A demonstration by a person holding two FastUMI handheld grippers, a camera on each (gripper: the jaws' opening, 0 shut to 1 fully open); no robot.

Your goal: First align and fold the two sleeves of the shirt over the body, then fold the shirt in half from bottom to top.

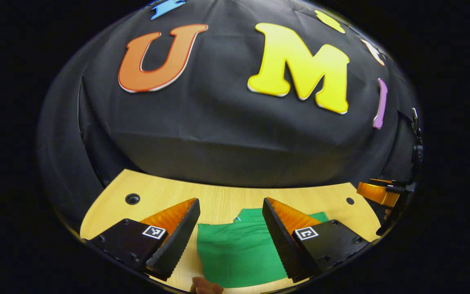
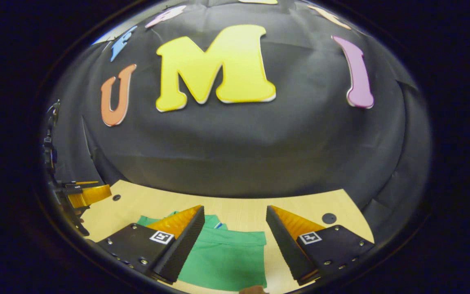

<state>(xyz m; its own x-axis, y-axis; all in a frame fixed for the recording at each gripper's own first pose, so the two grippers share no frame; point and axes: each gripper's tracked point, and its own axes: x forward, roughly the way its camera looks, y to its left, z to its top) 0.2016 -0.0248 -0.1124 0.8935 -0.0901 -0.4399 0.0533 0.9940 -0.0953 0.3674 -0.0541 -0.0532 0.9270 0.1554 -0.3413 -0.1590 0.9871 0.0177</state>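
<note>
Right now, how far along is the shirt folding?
The green shirt lies on the wooden table as a compact rectangle, so the sleeves and probably the bottom-to-top fold look done. Nothing is in hand: the left gripper and right gripper are open above it. Little seems left.

Left and right gripper views: both raised above bench (image 1: 227, 200), facing booth wall; shared: green shirt (image 1: 239, 253), lower centre.
</note>
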